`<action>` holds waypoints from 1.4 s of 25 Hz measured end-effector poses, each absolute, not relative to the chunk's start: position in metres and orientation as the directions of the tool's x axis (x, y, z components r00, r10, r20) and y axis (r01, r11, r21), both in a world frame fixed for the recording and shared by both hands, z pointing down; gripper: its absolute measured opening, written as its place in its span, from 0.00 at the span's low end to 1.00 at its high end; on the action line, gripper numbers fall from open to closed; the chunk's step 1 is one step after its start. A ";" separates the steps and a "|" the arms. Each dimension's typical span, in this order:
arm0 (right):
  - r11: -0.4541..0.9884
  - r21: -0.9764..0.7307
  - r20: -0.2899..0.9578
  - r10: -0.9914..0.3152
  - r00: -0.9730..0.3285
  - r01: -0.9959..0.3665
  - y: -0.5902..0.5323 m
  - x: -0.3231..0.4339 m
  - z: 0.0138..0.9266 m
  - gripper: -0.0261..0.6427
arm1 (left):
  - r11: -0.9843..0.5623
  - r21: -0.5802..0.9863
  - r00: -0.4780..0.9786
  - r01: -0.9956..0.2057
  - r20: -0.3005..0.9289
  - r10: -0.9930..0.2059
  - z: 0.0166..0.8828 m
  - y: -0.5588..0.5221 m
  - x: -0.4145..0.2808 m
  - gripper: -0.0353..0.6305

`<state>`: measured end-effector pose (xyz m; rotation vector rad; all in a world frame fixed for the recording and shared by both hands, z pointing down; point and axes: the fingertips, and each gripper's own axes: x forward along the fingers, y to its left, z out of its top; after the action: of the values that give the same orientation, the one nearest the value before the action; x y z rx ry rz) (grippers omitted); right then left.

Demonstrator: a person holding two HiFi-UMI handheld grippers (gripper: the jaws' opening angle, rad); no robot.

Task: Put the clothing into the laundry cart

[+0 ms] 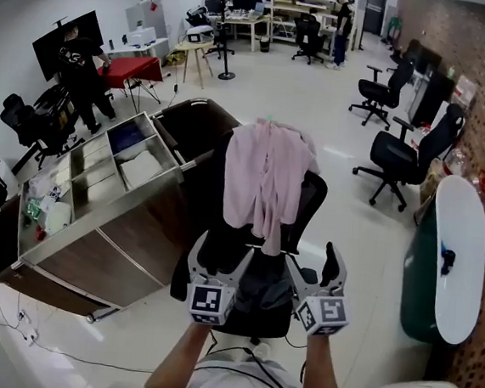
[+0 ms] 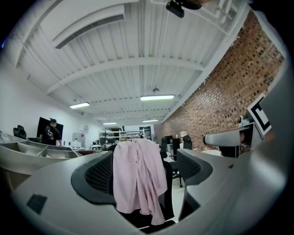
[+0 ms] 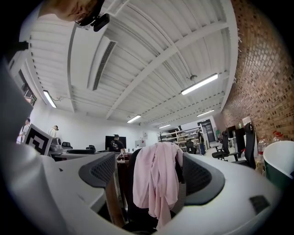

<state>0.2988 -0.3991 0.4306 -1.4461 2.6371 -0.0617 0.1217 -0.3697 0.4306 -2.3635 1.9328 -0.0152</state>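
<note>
A pale pink shirt hangs over the backrest of a black office chair just in front of me. The laundry cart stands to the chair's left, with a steel compartment top and a dark open bin at its far end. My left gripper and right gripper are held side by side over the chair seat, short of the shirt, both open and empty. The shirt shows between the left gripper jaws, some way beyond them. The right gripper also frames the shirt at a distance.
A white oval table over a green base is at the right by the brick wall. Black office chairs stand on the floor beyond. A person in black stands at the far left near a red table.
</note>
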 end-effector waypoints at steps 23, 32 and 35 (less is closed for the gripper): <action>0.542 -0.171 0.331 -0.755 -0.566 -0.823 -0.399 0.256 0.627 0.74 | -0.331 0.040 0.333 -0.943 0.100 -0.937 0.533 -0.400 0.089 0.66; 0.679 -0.143 0.612 -0.511 -0.603 -0.720 -0.408 0.200 0.790 0.74 | -0.338 0.074 0.346 -0.938 0.192 -0.918 0.619 -0.410 0.052 0.66; 0.696 -0.155 0.683 -0.437 -0.585 -0.701 -0.416 0.184 0.855 0.76 | -0.332 0.096 0.345 -0.938 0.219 -0.913 0.654 -0.412 0.042 0.66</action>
<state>0.1835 -0.4159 0.8546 -1.3102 3.4495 -0.8348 0.0417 -0.4125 0.6540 -2.7381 1.9136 -0.2114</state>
